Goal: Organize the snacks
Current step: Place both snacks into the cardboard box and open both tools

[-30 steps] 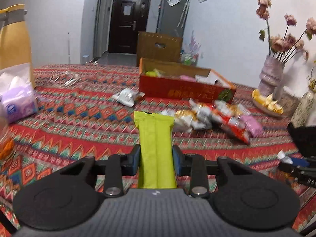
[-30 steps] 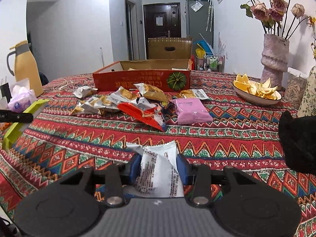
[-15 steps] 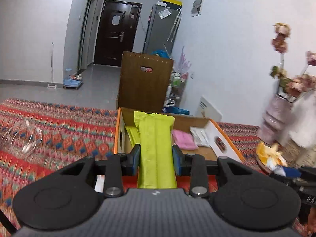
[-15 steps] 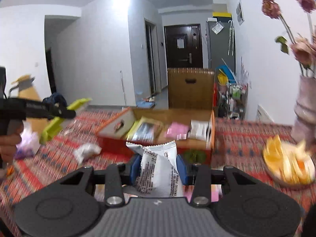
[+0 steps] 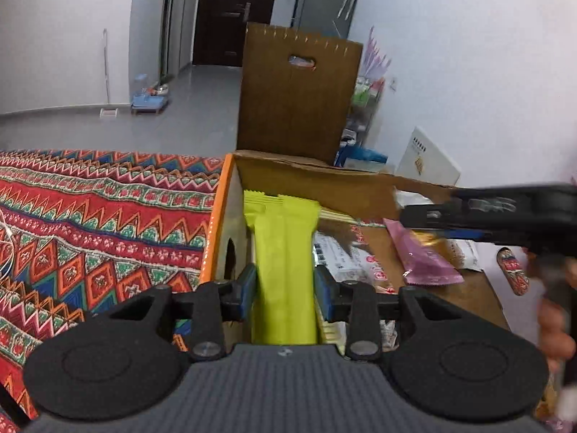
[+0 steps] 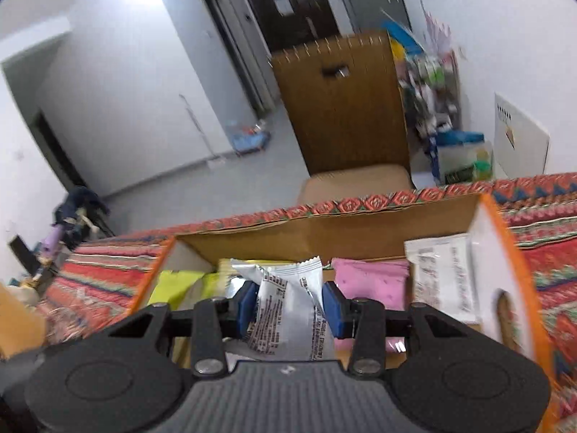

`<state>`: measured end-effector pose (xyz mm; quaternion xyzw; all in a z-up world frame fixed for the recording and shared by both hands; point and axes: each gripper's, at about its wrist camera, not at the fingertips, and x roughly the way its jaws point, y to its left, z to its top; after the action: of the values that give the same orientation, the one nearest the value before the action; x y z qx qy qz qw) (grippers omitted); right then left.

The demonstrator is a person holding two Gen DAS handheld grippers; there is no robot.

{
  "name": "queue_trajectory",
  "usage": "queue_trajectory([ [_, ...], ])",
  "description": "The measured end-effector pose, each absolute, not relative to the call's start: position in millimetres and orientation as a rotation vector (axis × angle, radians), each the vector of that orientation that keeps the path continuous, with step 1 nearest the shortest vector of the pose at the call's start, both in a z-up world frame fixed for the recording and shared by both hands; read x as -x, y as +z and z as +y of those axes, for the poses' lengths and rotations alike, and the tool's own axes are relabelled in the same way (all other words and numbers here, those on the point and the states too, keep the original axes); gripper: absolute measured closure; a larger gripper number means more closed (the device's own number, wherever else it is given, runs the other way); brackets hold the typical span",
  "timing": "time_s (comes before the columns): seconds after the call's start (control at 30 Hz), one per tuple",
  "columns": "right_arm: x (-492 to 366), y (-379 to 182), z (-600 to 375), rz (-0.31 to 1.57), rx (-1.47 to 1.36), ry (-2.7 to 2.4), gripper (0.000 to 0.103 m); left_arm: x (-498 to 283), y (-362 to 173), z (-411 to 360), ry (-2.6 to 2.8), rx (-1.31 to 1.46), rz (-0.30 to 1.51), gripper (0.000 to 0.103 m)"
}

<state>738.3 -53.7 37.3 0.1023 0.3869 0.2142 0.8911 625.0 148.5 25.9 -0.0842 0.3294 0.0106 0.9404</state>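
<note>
My left gripper is shut on a lime-green snack packet and holds it over the left end of the open cardboard box, above another green packet. My right gripper is shut on a white printed snack packet over the middle of the same box. Inside the box lie a pink packet, a white packet and green packets. The right gripper also shows in the left wrist view, over the box's right half.
The box sits on a red patterned tablecloth. A brown chair back stands behind the table's far edge. A white board leans on the right wall. A shelf of clutter stands beyond the chair.
Both grippers have moved forward from the table's near side to over the box, each carrying its packet. They now point down into the box.
</note>
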Motion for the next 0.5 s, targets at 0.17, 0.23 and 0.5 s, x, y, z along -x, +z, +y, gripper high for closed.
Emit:
queue_trajectory([
  [0.17,-760.7,17.4,-37.6,0.821,-0.179,0.354,0.04,-614.1,30.0,145.6,0.013,0.086,0.592,0.037],
  [0.23,-759.1,18.6,-39.0,0.805,-0.201,0.358,0.041,-612.2,33.1,151.7,-0.006,0.103,0.593,0.037],
  [0.5,-713.9,51.2,-65.1,0.761,-0.154,0.376,0.038,-585.6,66.2,156.8,0.013,0.128,0.565,0.03],
])
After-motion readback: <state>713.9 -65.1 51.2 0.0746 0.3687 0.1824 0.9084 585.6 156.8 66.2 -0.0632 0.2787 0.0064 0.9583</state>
